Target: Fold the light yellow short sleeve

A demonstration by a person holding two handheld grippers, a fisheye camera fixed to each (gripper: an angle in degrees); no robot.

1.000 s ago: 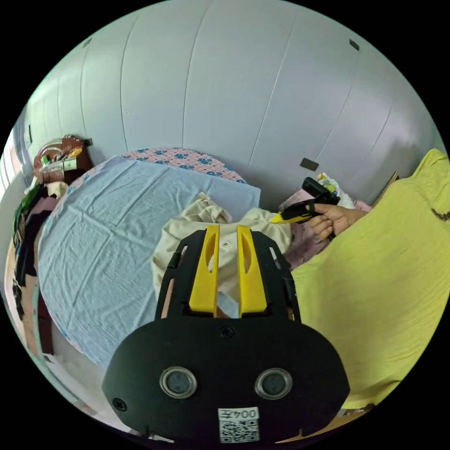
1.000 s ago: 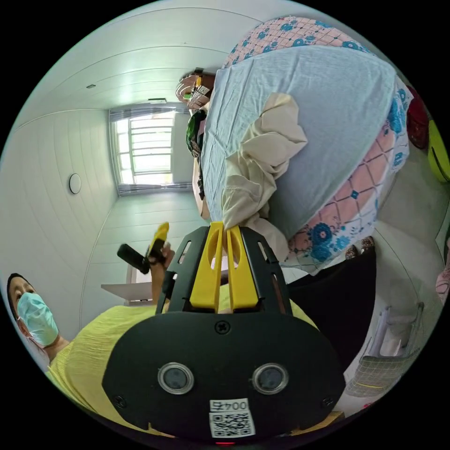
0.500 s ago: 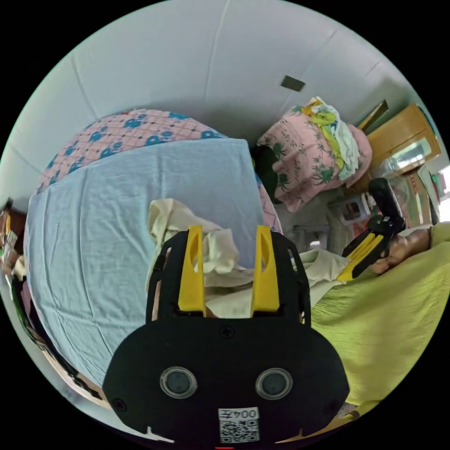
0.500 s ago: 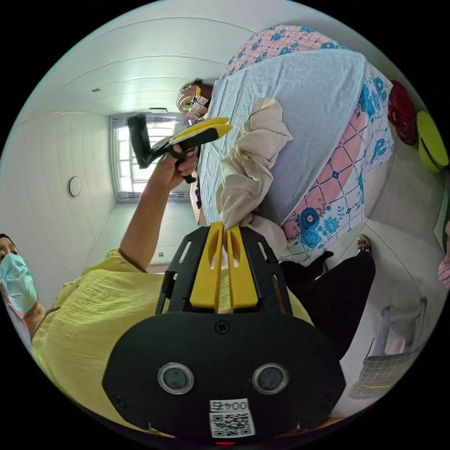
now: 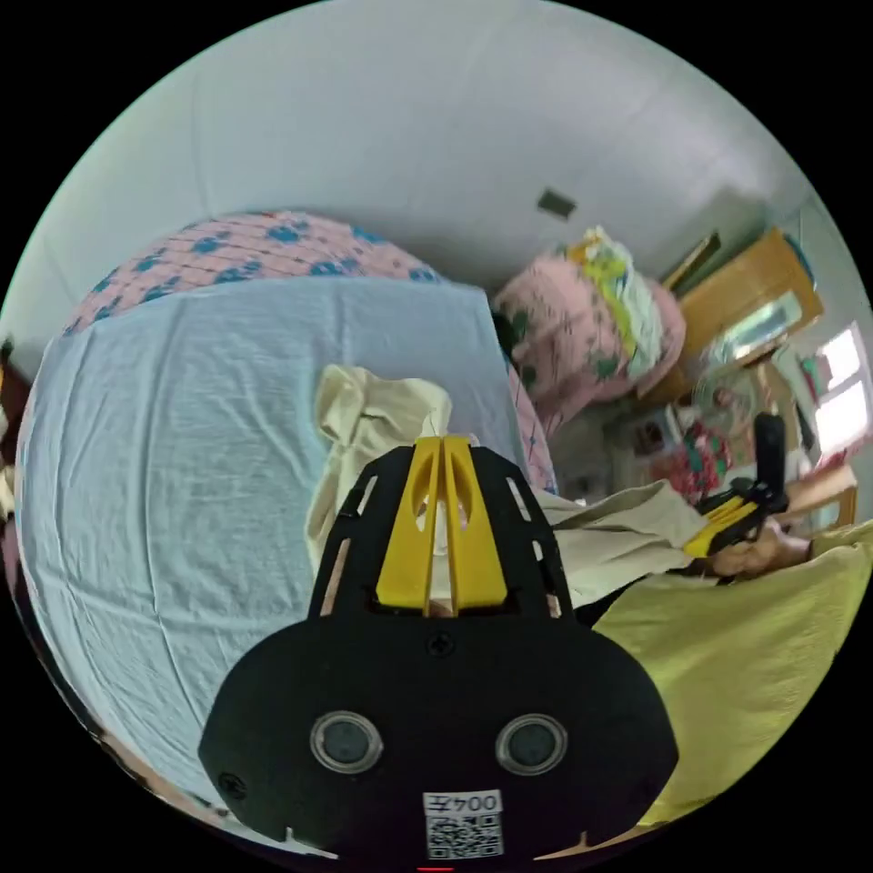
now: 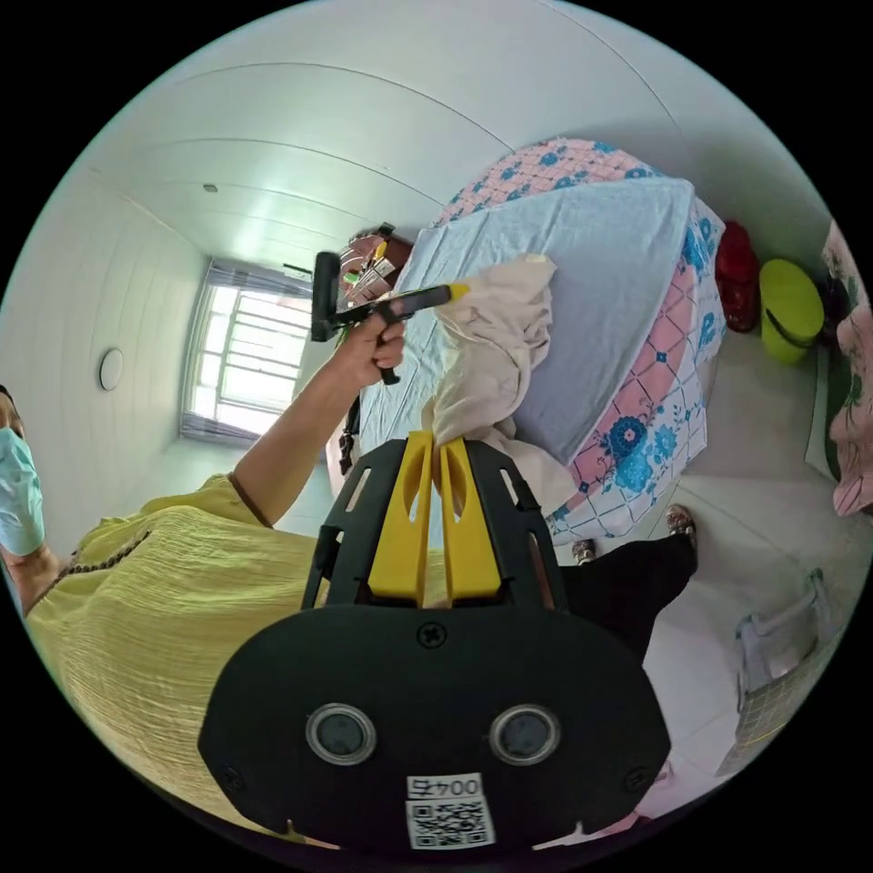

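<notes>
Left hand-held gripper (image 5: 442, 446) clamped on pale yellow shirt (image 5: 364, 418) over the bed (image 5: 164, 436), right hand-held gripper (image 6: 435, 446) pinching its hem near the bed's edge, window (image 6: 241, 364) in right gripper view, pink bundle (image 5: 582, 336) in left gripper view.

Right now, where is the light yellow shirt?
The light yellow shirt lies bunched on the blue sheet, pinched by the left gripper and right gripper.

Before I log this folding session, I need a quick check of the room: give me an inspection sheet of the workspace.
Surface: bed under a light blue sheet, patterned cover beneath.
Job's things: light yellow shirt bunched, part hanging off the bed edge.
Clutter: pink bedding pile; red and green containers on the floor.
Grippers: left gripper shut on the shirt; right gripper shut on the shirt.
Cables: nothing seen.
Surroundings: panelled wall, barred window.
</notes>
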